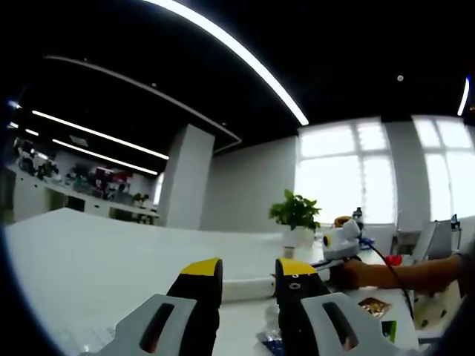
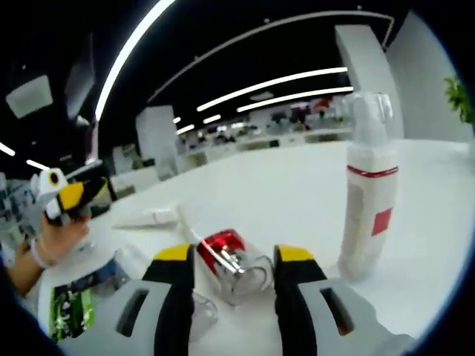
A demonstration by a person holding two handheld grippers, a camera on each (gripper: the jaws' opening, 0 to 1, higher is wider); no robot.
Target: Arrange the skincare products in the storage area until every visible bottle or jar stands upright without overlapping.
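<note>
My left gripper (image 1: pixel 249 268) is open, its yellow-tipped jaws low over the white table (image 1: pixel 104 267). Just beyond them lies a white tube (image 1: pixel 247 288) on its side. My right gripper (image 2: pixel 234 254) is open too. A clear jar with a red lid (image 2: pixel 228 261) lies tipped over at the gap between its jaws; I cannot tell whether they touch it. A tall white bottle with a clear cap (image 2: pixel 367 200) stands upright to the right. The white tube (image 2: pixel 152 216) lies flat further back. At the far left a hand holds the left gripper (image 2: pixel 70 196).
A green packet (image 2: pixel 70 308) and a clear wrapper (image 2: pixel 202 305) lie near the right gripper's left jaw. In the left gripper view a potted plant (image 1: pixel 295 213) stands at the back, beside the right gripper (image 1: pixel 338 241) and a person's hand (image 1: pixel 371 274). A printed packet (image 1: pixel 375 306) lies there.
</note>
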